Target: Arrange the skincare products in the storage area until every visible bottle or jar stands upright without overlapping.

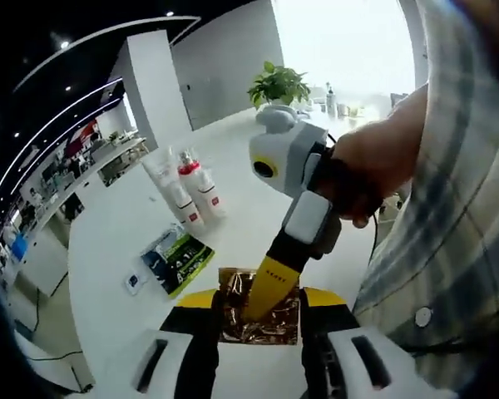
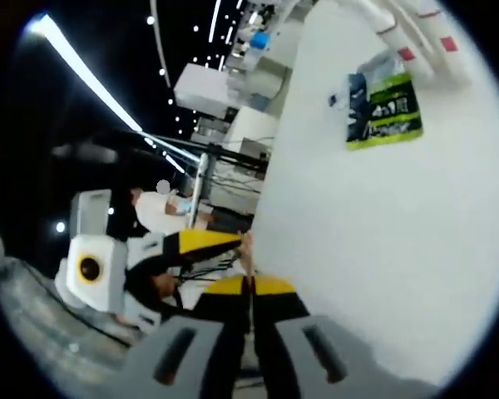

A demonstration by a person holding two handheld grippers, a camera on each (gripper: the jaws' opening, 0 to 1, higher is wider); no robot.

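Flanking white tubes [image 1: 187,189]: green packet [image 1: 179,259].

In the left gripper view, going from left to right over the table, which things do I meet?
Green packet → white tubes with red bands → gold foil pack → right gripper → person's hand.

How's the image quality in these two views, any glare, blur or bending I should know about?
Left gripper view: the bright window behind the green potted plant is blown out, and the white table edge curves from fisheye distortion. Right gripper view: heavily rolled, ceiling light strips smear into streaks, the white tubes with red bands look soft, dark surroundings lose detail.
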